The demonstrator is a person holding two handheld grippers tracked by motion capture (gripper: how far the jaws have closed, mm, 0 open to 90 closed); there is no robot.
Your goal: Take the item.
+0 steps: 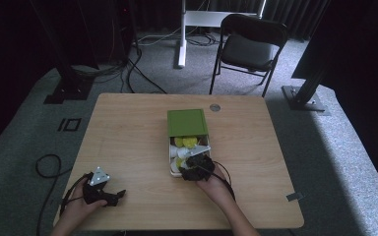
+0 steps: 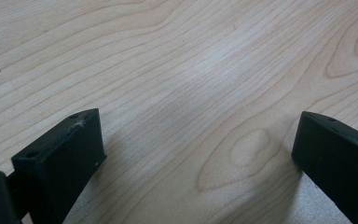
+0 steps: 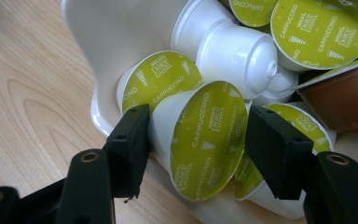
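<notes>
A white box (image 1: 171, 156) with a green lid (image 1: 187, 122) slid back sits mid-table, holding several coffee capsules (image 1: 184, 142) with yellow-green tops. My right gripper (image 1: 195, 161) is over the box's near end. In the right gripper view its jaws clamp a white capsule with a yellow-green "Cappuccino" lid (image 3: 204, 139) at the box's rim (image 3: 98, 116). A brown capsule (image 3: 345, 95) lies at the right. My left gripper (image 1: 119, 194) rests low over the table's near left. Its jaws stand wide apart (image 2: 196, 149) with only bare wood between them.
A small round grommet (image 1: 215, 107) sits in the wooden table (image 1: 128, 142) behind the box. A black folding chair (image 1: 248, 46) and a white desk leg (image 1: 181, 34) stand beyond the table. Cables trail on the grey carpet at the left.
</notes>
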